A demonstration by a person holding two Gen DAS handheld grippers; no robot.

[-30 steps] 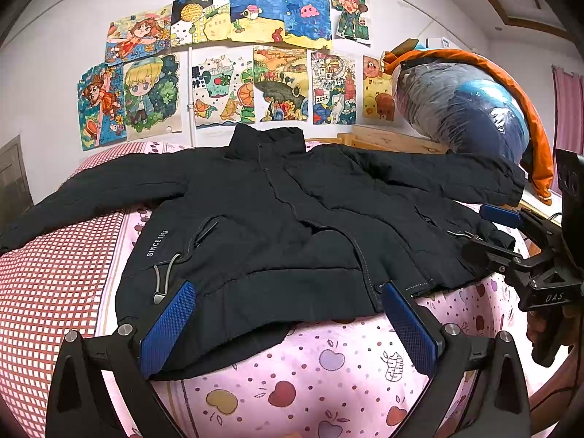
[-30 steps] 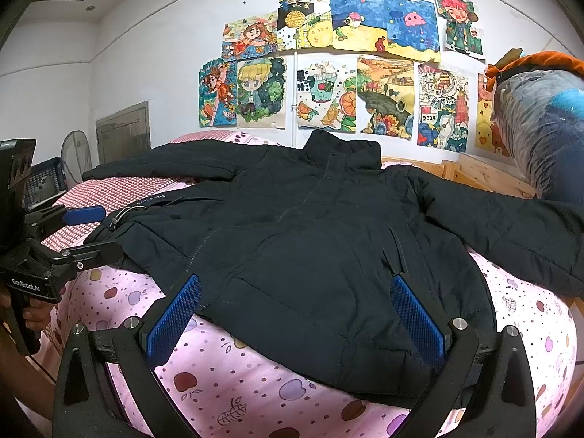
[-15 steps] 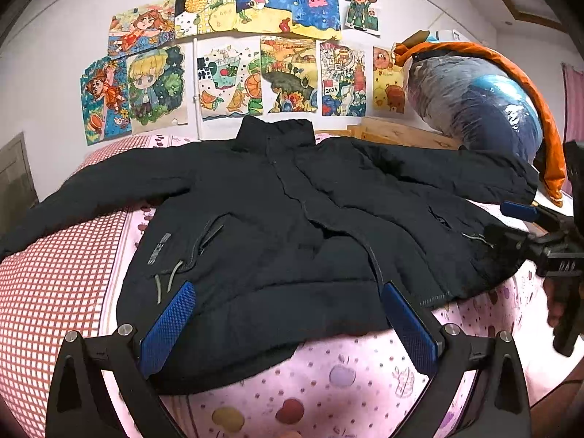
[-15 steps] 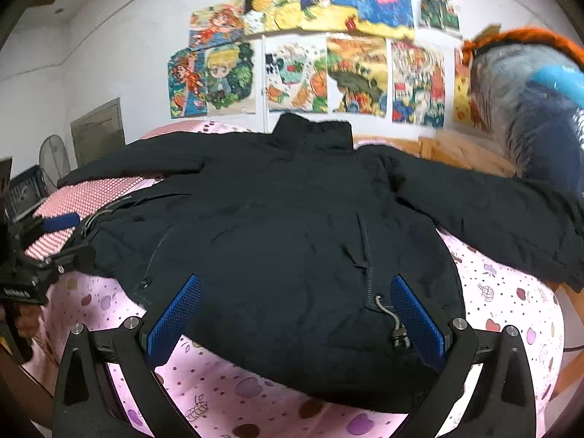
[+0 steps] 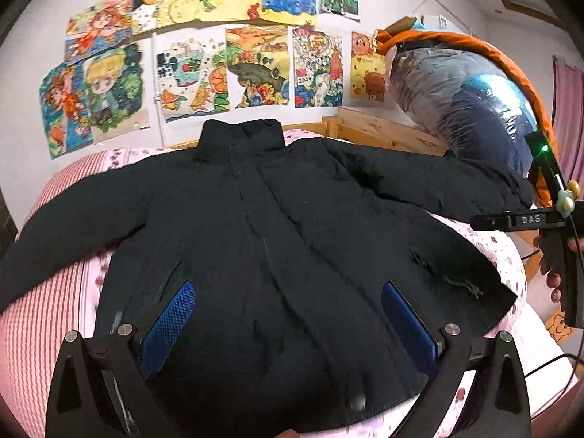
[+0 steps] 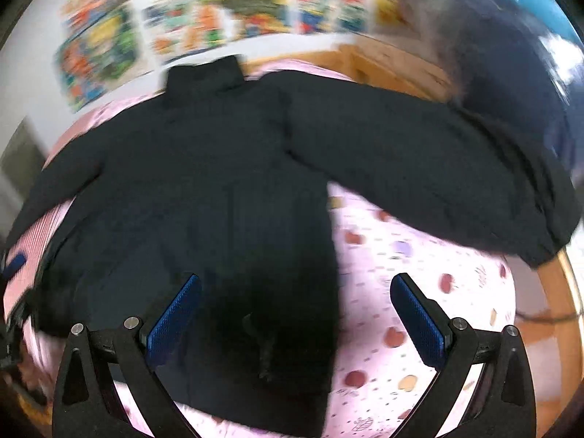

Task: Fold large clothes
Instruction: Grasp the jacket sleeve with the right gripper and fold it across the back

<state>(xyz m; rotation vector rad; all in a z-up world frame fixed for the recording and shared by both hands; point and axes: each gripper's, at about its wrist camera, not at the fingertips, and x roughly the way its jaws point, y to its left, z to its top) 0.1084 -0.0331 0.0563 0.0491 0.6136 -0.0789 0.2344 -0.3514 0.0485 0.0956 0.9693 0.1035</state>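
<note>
From my left wrist camera I see the black padded jacket (image 5: 277, 241) spread flat, front side up, on the bed with the pink fruit-print sheet (image 5: 511, 266), its collar toward the wall and both sleeves stretched out sideways. My left gripper (image 5: 288, 325) hangs over the jacket's lower hem with its jaws spread wide, the blue pads on either side of the zipper line and nothing between them. Whether the pads touch the fabric I cannot tell.

My right gripper (image 6: 295, 314) shows in its own blurred view over the jacket's lower corner, jaws likewise wide apart and holding nothing; one blue pad sits above black fabric, the other above bare sheet. In the left view the same tool appears at the far right edge beside the bed, gripped by my hand (image 5: 554, 273).

The jacket's sleeve on that side (image 6: 438, 168) runs out to the bed's edge. Behind it rests a clear plastic bag of bedding (image 5: 463, 109), and colourful children's drawings (image 5: 204, 51) cover the white wall above the collar.
</note>
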